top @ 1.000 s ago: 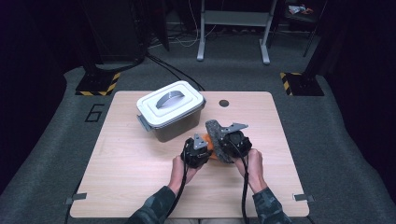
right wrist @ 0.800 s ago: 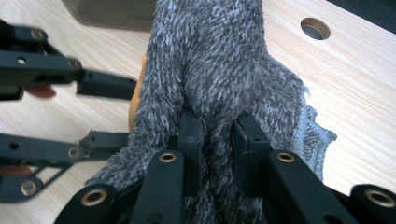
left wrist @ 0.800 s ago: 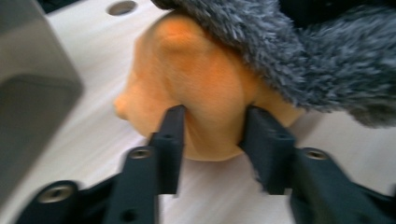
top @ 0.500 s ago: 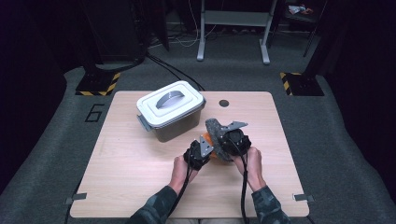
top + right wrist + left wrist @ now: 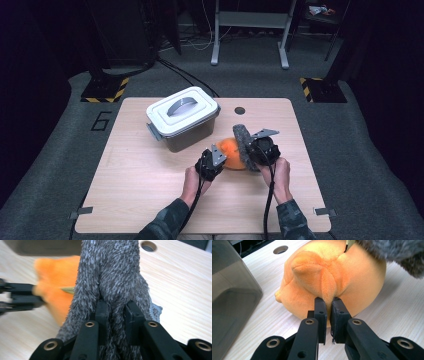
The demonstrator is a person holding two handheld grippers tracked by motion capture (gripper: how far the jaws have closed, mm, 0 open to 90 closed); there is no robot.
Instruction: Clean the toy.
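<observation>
**Both grippers clamped on plush toy**

A "6" point(image 5: 102, 121) is marked on the grey carpet off the desk's left edge. Light wood desk point(image 5: 140, 190), dark room. Orange plush toy point(image 5: 233, 152) lies right of desk centre, long axis unclear. Left gripper point(image 5: 328, 305) has just closed on its orange flap; right gripper point(image 5: 117, 308) pinches its grey furry part point(image 5: 243, 142). Lidded grey bin point(image 5: 183, 118) near the far edge.

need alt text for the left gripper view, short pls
The left claw pinches a small flap of an orange plush toy lying on a light wooden table. Grey fuzzy fabric overlaps the toy at the upper right, and a grey plastic box stands at the left edge.
</observation>
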